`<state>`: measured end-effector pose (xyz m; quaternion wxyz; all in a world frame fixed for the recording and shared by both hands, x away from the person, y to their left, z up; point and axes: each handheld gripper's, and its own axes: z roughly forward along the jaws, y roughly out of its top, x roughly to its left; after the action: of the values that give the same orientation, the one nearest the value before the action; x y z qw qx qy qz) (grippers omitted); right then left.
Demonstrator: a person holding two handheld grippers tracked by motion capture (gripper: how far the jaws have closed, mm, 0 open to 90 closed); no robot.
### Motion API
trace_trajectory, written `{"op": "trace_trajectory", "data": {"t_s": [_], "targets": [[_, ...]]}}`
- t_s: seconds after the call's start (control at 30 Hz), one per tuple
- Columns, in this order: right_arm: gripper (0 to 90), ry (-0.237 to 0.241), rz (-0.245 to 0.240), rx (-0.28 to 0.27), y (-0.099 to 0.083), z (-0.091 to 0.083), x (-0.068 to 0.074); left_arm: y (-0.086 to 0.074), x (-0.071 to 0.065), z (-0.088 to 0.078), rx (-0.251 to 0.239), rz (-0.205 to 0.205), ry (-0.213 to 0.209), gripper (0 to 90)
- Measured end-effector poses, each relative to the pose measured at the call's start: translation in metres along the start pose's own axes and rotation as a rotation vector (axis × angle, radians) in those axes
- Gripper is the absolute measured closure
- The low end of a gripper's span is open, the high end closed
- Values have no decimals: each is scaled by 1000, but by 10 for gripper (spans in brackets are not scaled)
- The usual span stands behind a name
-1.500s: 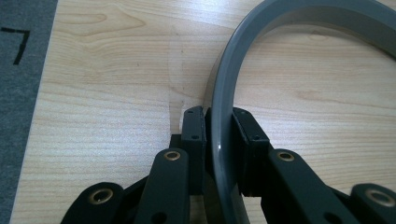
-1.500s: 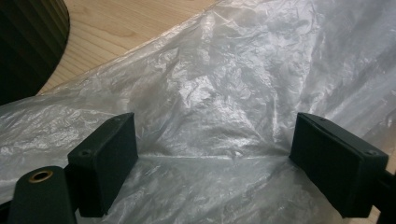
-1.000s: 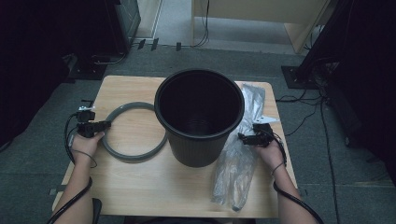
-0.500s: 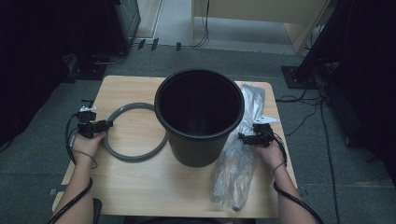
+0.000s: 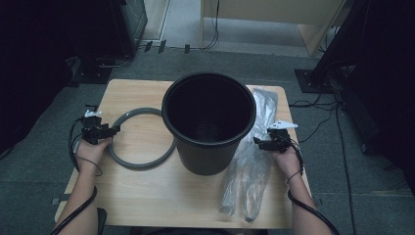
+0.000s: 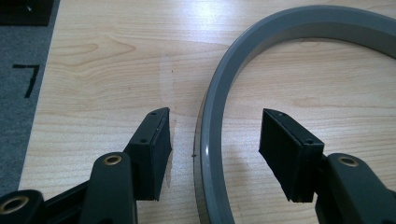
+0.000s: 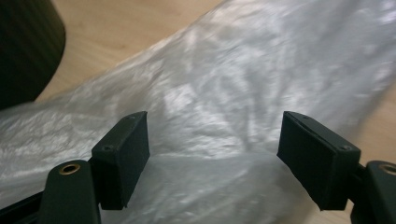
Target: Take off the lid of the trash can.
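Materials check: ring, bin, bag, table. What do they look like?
Ring: grey, smooth and matte with a moulded lip; probably plastic, possibly rubber.
Bin: black, dull sheen with fine ribbing on the wall; likely moulded plastic.
Bag: thin clear film, crinkled and glossy; looks like polythene.
Table: pale wood grain, satin; wood or laminate.

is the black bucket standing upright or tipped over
Upright. In the high view the black bucket stands on the table with its round mouth facing up, its inside bottom visible.

Light wooden table [image 5: 147,200] stands on grey carpet floor [image 5: 44,171]; pale wooden furniture [image 5: 274,12] occupies the upper frame.
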<state>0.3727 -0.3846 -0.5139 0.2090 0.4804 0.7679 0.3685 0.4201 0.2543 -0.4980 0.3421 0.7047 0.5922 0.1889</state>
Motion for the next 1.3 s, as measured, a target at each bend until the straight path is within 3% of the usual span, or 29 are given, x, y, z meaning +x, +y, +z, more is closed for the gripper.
{"op": "trace_trajectory", "data": {"t_s": [0.17, 0.3, 0.43, 0.67, 0.73, 1.13, 1.3], "targets": [[220, -46, 27, -4, -3, -10, -11, 1, -1, -2, -9, 9, -1, 418], [182, -49, 56, 41, -10, -7, -17, 4, -5, -5, -21, 22, -6, 405], [152, -33, 85, 42, -13, -5, -18, 5, -7, -7, -32, 27, -12, 403], [153, -35, 29, 42, -10, 3, -8, 6, -9, -8, -35, 42, -13, 385], [204, -34, 28, 36, -10, 3, -7, 6, -10, -9, -42, 43, -13, 379], [718, 38, -19, -5, -9, 2, 2, 6, -10, -9, -50, 48, -3, 354], [824, 67, 29, -6, -10, 1, 1, 6, -9, -8, -49, 47, 2, 350]]}}
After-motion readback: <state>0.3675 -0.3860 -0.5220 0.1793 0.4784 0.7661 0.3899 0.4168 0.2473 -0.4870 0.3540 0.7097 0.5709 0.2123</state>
